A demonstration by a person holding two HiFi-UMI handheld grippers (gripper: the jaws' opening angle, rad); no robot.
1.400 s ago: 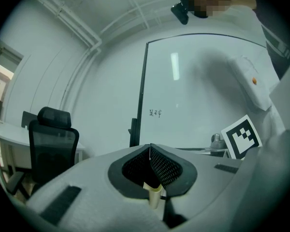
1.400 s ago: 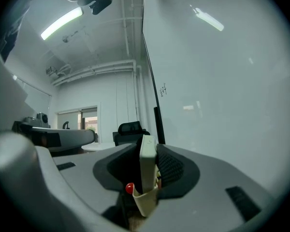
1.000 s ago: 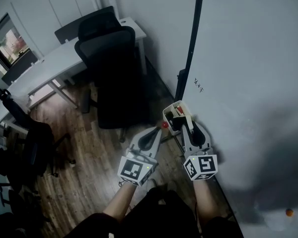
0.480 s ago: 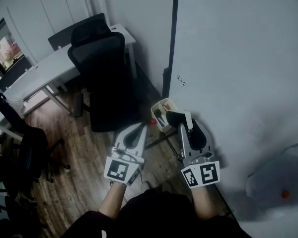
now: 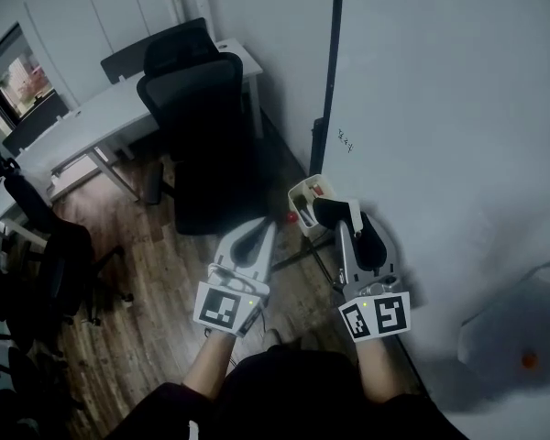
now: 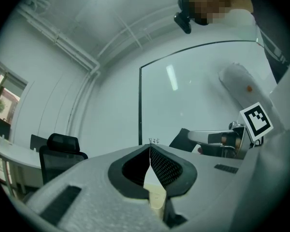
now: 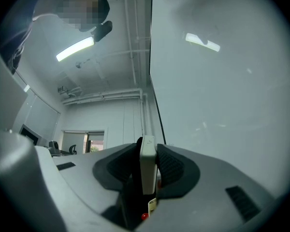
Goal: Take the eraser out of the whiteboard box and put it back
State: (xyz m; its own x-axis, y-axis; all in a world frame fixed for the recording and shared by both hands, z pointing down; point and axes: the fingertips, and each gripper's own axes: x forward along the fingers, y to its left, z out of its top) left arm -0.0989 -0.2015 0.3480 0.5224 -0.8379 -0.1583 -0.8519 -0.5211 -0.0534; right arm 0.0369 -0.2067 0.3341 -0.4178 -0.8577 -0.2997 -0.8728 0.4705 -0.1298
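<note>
Two grey hand-held grippers, one on each side of lower centre in the head view. One slim rectangular eraser [image 5: 335,214] with a white back and black felt face. One small white open-topped whiteboard box [image 5: 300,191], set at the lower left edge of one large white whiteboard [image 5: 440,108]. One white desk [image 5: 92,122] at upper left, with one black high-backed office chair [image 5: 197,117] in front of it. More dark chairs along the left edge, number unclear.

Right gripper [image 5: 346,225] clamped on the eraser. In the right gripper view, eraser [image 7: 148,166] upright at lower centre, squeezed between both black pads, top end poking above the fingertips. In the head view, out of the box, just below and right of it, black end toward the rim; touching or not, cannot tell.

Left gripper [image 5: 271,227] pressed together on nothing, tips meeting in one thin line in the left gripper view. Left of box and eraser, apart from both.
</note>
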